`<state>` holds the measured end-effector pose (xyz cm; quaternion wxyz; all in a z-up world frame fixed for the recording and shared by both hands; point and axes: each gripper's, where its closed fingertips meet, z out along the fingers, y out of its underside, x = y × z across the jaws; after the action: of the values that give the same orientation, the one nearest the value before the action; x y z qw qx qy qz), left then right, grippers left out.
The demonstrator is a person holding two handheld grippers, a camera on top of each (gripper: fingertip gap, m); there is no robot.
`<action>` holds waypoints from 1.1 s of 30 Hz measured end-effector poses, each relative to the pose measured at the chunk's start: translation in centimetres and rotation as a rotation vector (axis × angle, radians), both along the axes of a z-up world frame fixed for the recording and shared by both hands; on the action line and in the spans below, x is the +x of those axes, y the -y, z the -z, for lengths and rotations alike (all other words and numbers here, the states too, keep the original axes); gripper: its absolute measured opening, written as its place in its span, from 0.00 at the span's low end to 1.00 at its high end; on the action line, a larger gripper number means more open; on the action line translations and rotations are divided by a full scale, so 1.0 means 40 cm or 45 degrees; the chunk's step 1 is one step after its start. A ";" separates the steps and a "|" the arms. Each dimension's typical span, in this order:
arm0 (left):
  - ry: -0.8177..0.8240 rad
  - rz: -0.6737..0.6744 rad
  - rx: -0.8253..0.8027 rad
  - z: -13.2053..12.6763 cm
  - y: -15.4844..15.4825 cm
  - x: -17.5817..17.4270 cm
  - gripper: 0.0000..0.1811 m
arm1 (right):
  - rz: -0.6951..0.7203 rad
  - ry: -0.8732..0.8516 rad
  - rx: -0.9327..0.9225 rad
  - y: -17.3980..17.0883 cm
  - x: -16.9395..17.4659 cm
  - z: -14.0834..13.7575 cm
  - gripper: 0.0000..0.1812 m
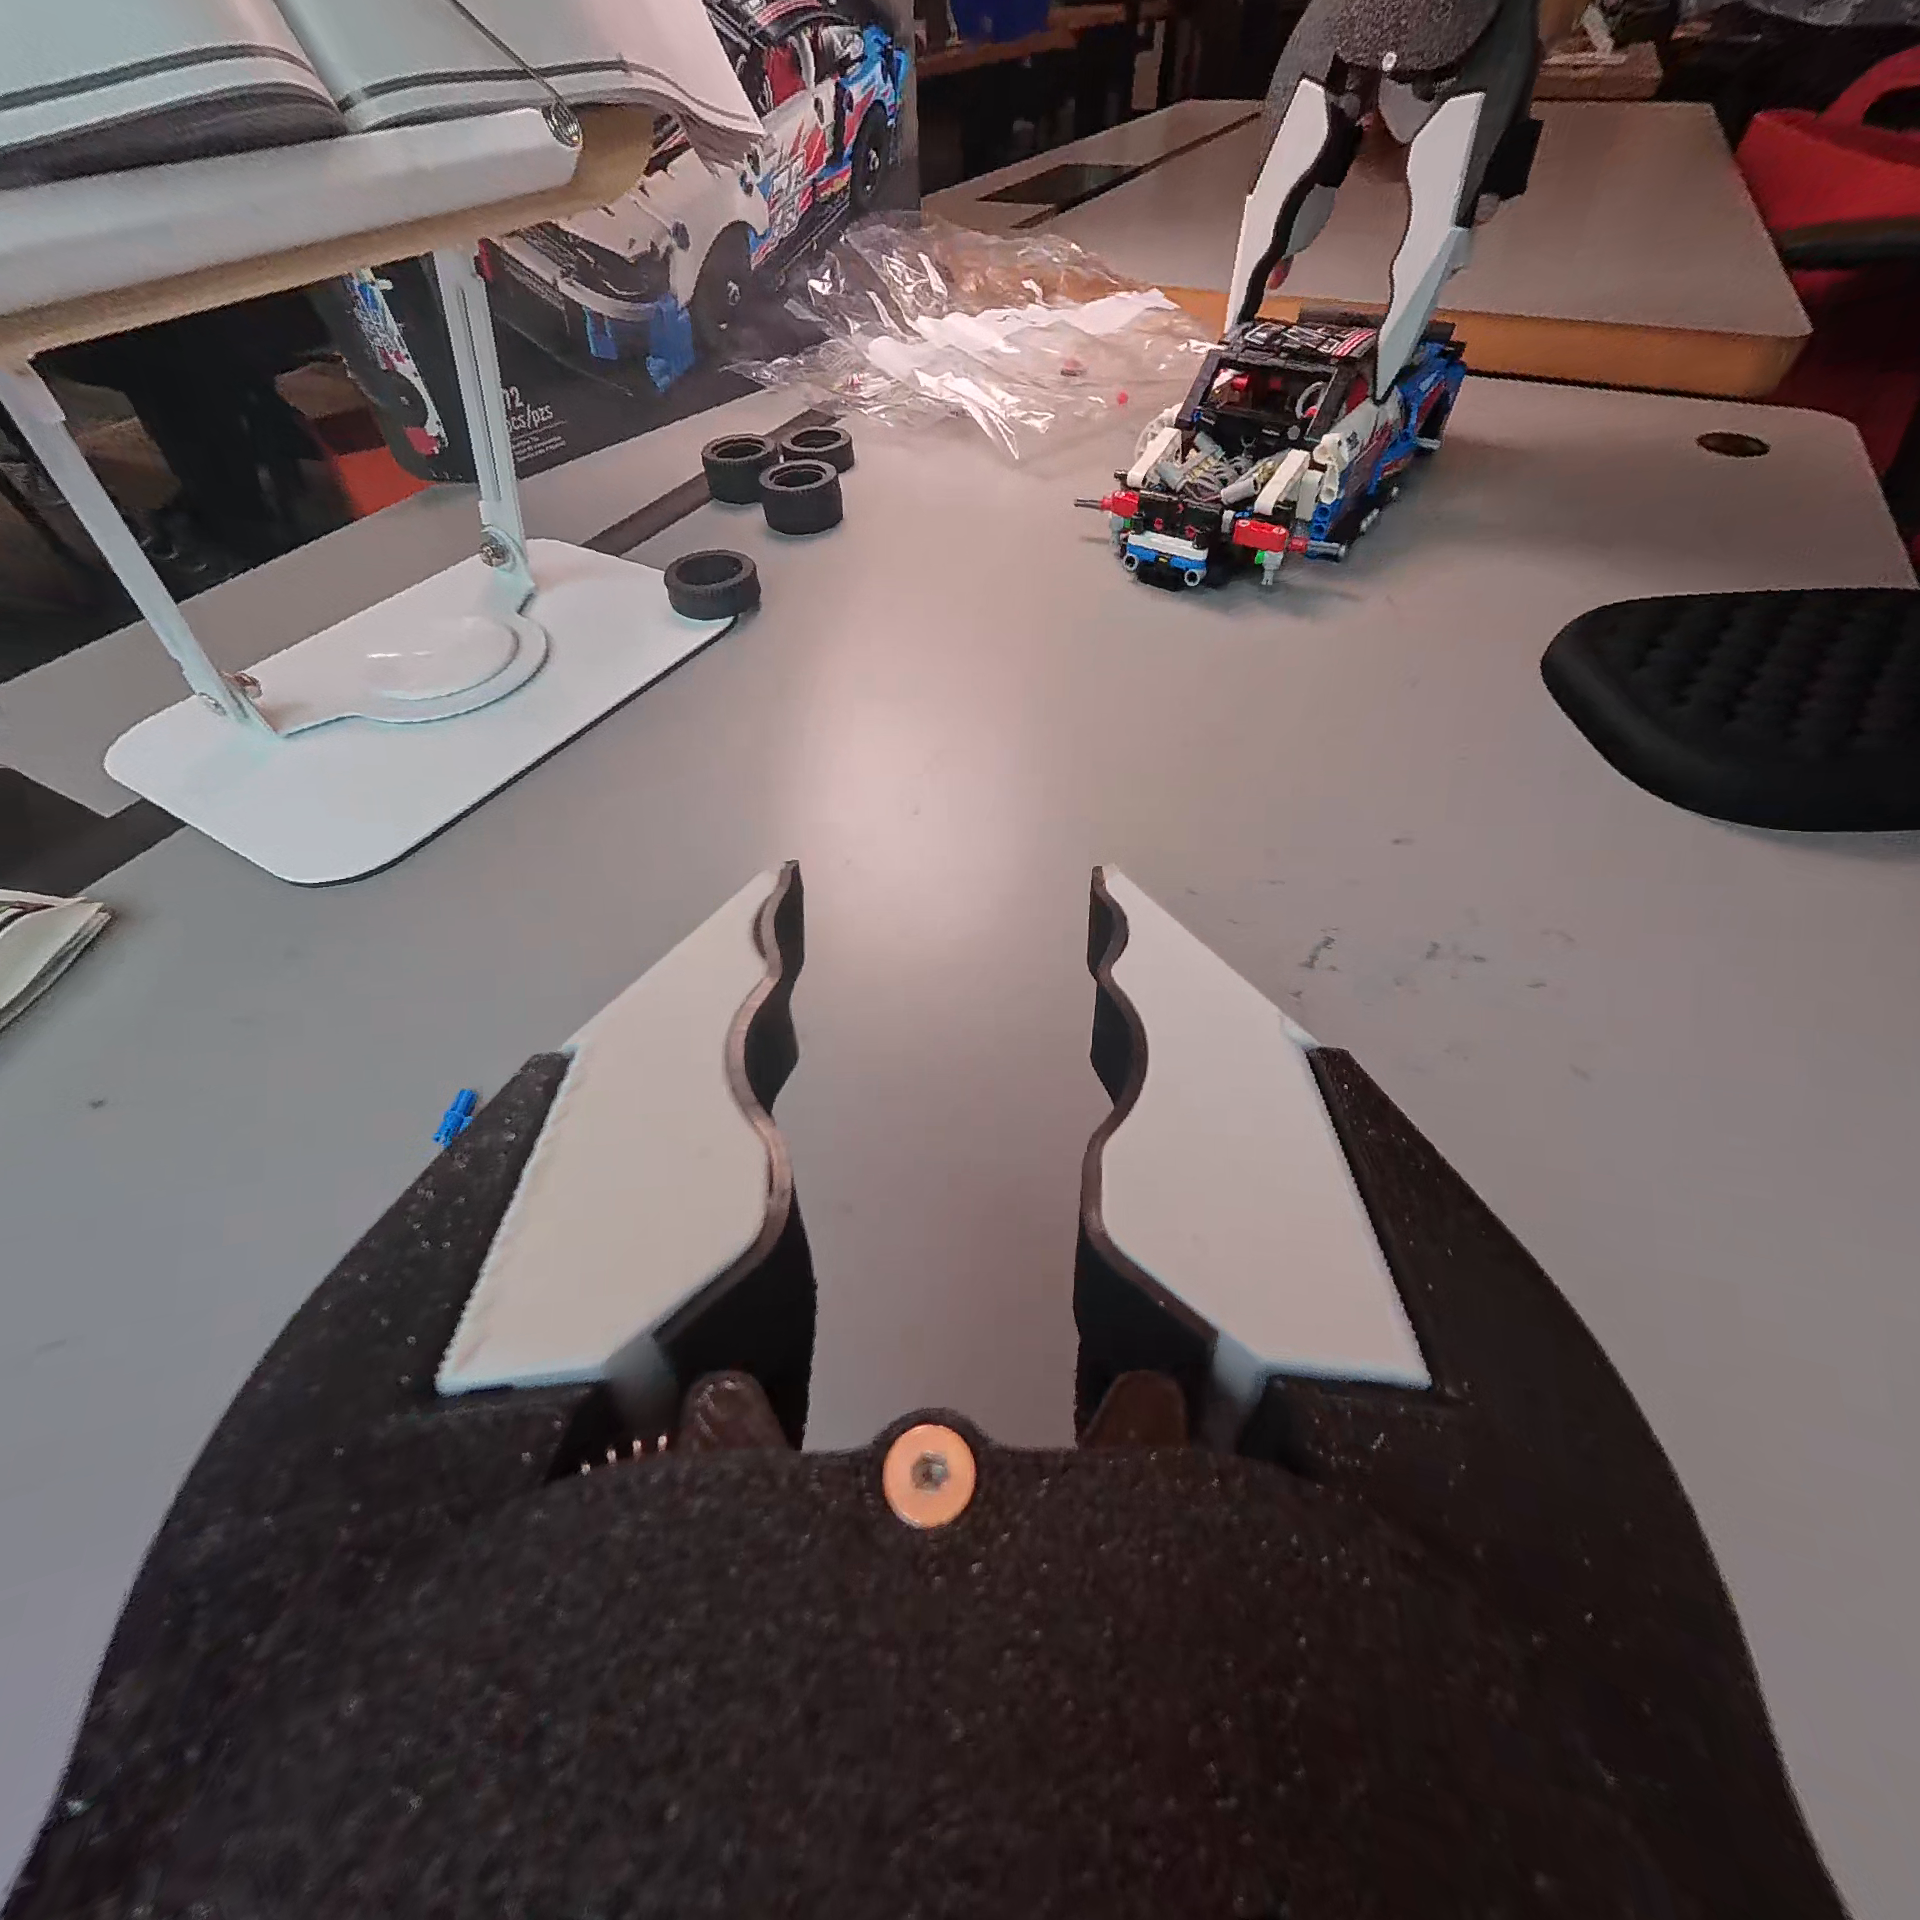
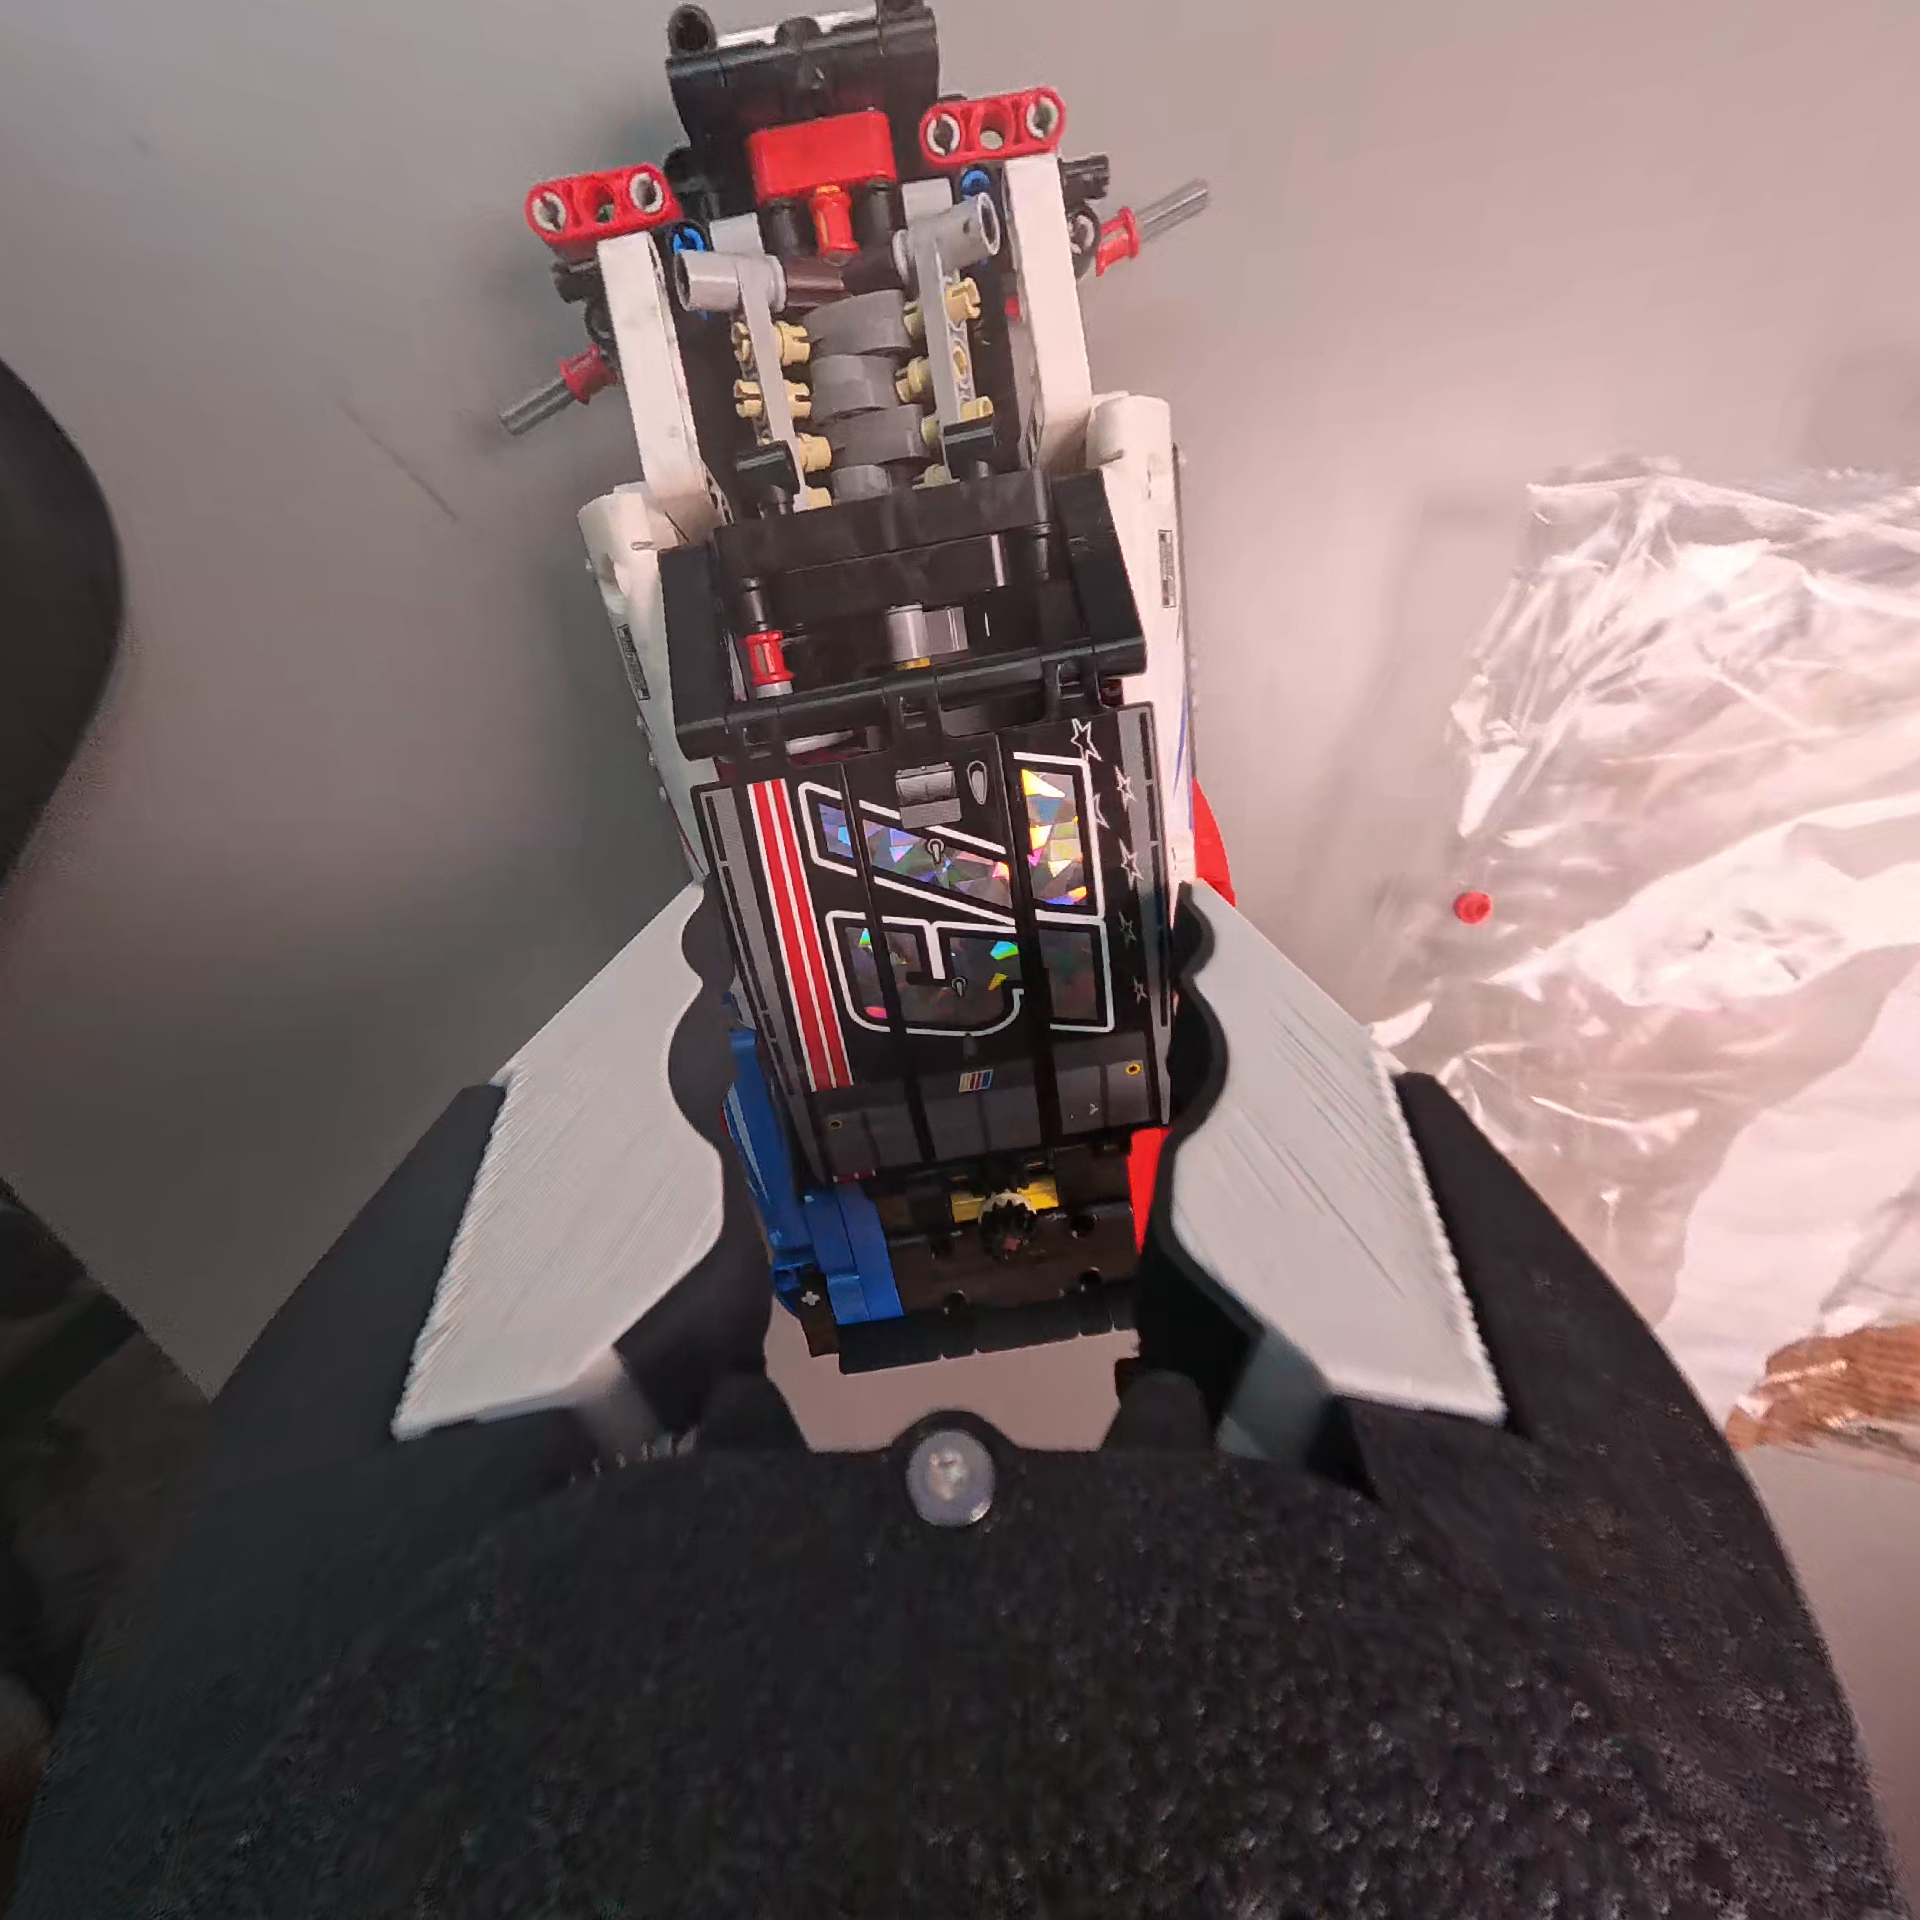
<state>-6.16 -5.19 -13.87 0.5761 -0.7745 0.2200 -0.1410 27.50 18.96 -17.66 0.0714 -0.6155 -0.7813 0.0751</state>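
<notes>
A half-built toy race car of black, white, blue and red plastic bricks (image 2: 914,831), wheel-less, with bare axles poking out at its front, sits on the pale grey bench (image 1: 1039,748), out in the open part of the far half. The right tool (image 2: 940,920) comes down over its roof from the rear, its two white fingers (image 2: 1309,1122) set against the car's sides at the black stickered roof panel, holding the body between them. Just beside the car, toward the bench's far edge, lies a heap of crumpled clear plastic bags (image 1: 966,332) with a small red piece (image 2: 1471,906) on it. Four black rubber tyres (image 1: 779,473) lie near the left edge, by a white metal book stand (image 1: 343,769) carrying an open booklet (image 1: 312,73). Behind them stands the printed toy box (image 1: 665,239). A black dimpled pad (image 1: 1756,707) rests at the right edge. The left tool (image 1: 945,914) hovers over bare bench near the front edge, fingers apart with nothing between; a tiny blue peg (image 1: 455,1114) lies beside it.
</notes>
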 end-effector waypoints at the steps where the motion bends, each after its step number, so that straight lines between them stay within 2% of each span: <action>1: 0.006 -0.008 0.005 -0.003 0.000 -0.003 0.29 | -0.019 0.010 -0.016 0.017 -0.017 -0.002 0.46; 4: 0.031 -0.004 0.007 -0.007 -0.003 -0.004 0.27 | -0.161 0.003 -0.016 0.086 -0.103 -0.009 0.46; 9: 0.074 0.018 0.036 -0.022 -0.011 0.013 0.27 | -0.354 -0.100 -0.037 0.197 -0.309 -0.045 0.46; 12: 0.044 -0.036 0.104 -0.031 -0.010 0.005 0.24 | -0.391 -0.125 0.000 0.222 -0.428 -0.064 0.46; 15: 0.024 -0.129 0.207 -0.051 -0.008 -0.016 0.20 | -0.390 -0.098 -0.033 0.237 -0.510 -0.032 0.46; 17: 0.031 -0.219 0.247 -0.065 -0.019 -0.036 0.19 | -0.480 -0.030 -0.007 0.243 -0.523 0.007 0.46; 23: 0.180 -0.384 0.305 -0.120 -0.138 -0.063 0.24 | -0.495 -0.125 -0.048 0.255 -0.554 0.003 0.46; 27: 0.209 -0.397 0.340 -0.117 -0.196 -0.091 0.28 | -0.491 -0.249 -0.080 0.258 -0.559 -0.003 0.46; 29: 0.223 -0.362 0.365 -0.121 -0.186 -0.092 0.28 | -0.422 -0.341 -0.098 0.258 -0.562 -0.008 0.46; 33: 0.291 -0.358 0.454 -0.169 -0.149 -0.098 0.27 | -0.118 -0.542 -0.199 0.271 -0.556 -0.054 0.49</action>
<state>-10.10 0.76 -7.10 0.7388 -0.6625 0.0649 -0.1053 5.25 8.13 -15.52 0.1832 -0.5530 -0.7678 0.2667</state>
